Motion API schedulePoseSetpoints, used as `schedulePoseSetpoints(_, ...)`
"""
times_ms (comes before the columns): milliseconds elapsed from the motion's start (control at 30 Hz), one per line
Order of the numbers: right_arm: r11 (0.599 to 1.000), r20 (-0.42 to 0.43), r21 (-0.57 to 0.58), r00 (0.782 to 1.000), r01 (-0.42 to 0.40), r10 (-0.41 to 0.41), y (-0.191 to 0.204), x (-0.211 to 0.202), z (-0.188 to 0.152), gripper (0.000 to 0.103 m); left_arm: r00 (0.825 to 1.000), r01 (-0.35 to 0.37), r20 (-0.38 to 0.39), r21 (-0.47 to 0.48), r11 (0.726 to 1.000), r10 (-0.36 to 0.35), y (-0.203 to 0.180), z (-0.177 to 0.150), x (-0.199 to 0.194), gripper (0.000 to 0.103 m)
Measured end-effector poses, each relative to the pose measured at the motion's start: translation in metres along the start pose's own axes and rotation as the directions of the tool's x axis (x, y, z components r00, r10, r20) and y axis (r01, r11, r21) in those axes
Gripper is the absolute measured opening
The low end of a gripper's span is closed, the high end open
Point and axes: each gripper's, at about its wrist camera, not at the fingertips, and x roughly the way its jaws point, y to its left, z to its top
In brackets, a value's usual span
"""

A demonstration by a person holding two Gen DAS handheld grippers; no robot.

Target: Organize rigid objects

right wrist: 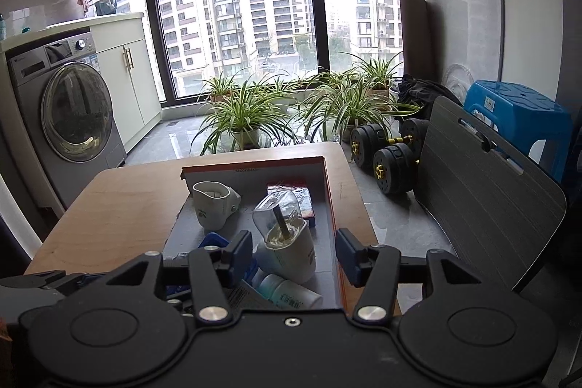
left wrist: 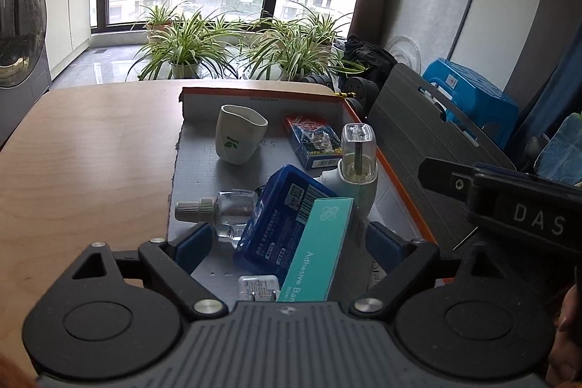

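Observation:
A shallow cardboard box with an orange rim (left wrist: 396, 177) lies on the wooden table (left wrist: 91, 151). It holds a white cup (left wrist: 238, 139), a red and blue card pack (left wrist: 314, 140), a clear bottle with a grey cap (left wrist: 222, 210), a blue case (left wrist: 280, 217), a teal bandage box (left wrist: 320, 250) and a white plug-in device topped by a clear vial (left wrist: 358, 162). My left gripper (left wrist: 289, 242) is open wide over the bandage box and blue case, pads clear of both. My right gripper (right wrist: 294, 255) is open around the plug-in device (right wrist: 287, 242), not pressing it.
A small white charger (left wrist: 258, 286) and a lying white roll-on bottle (right wrist: 291, 293) sit at the box's near end. A grey board (right wrist: 483, 191) leans right of the table, with dumbbells (right wrist: 385, 148), potted plants (right wrist: 247, 119), a blue stool (right wrist: 520, 111) and a washing machine (right wrist: 69, 111) beyond.

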Motion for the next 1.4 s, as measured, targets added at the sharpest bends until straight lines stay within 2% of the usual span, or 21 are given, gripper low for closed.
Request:
schedulePoseSetpoints(67, 1.0, 0.003, -0.006, 1.0, 0.007, -0.007, 0.001, -0.005, -0.001, 0.07, 1.0, -0.019, 0.006, -0.005, 1.0, 0.019, 0.001, 0.002, -0.008, 0.096)
schedulePoseSetpoints(133, 1.0, 0.009, -0.007, 1.0, 0.009, -0.009, 0.001, -0.012, -0.003, 0.073, 0.999, -0.041, 0.007, -0.01, 0.999, 0.041, 0.003, 0.003, -0.016, 0.103)
schedulePoseSetpoints(267, 1.0, 0.029, -0.001, 1.0, 0.004, -0.004, 0.001, -0.028, -0.006, 0.078, 0.994, -0.112, 0.0, -0.011, 0.994, 0.112, 0.004, 0.003, -0.035, 0.103)
schedulePoseSetpoints(400, 1.0, 0.024, -0.004, 1.0, 0.004, -0.004, 0.0, -0.036, -0.01, 0.08, 0.989, -0.149, -0.01, -0.026, 0.989, 0.149, 0.006, -0.003, -0.05, 0.103)
schedulePoseSetpoints(567, 1.0, -0.011, -0.017, 1.0, 0.005, -0.006, -0.003, -0.046, -0.026, 0.081, 0.97, -0.24, -0.045, 0.005, 0.971, 0.24, 0.007, -0.018, -0.05, 0.103)
schedulePoseSetpoints(1067, 0.999, -0.136, -0.034, 0.99, 0.015, -0.019, -0.013, -0.042, -0.057, 0.082, 0.968, -0.236, -0.087, -0.022, 0.971, 0.234, 0.006, -0.032, -0.046, 0.103)
schedulePoseSetpoints(1400, 0.999, -0.164, -0.041, 0.986, -0.002, -0.005, -0.008, -0.032, -0.059, 0.082, 0.966, -0.241, -0.098, 0.007, 0.97, 0.241, 0.005, -0.034, -0.04, 0.103)
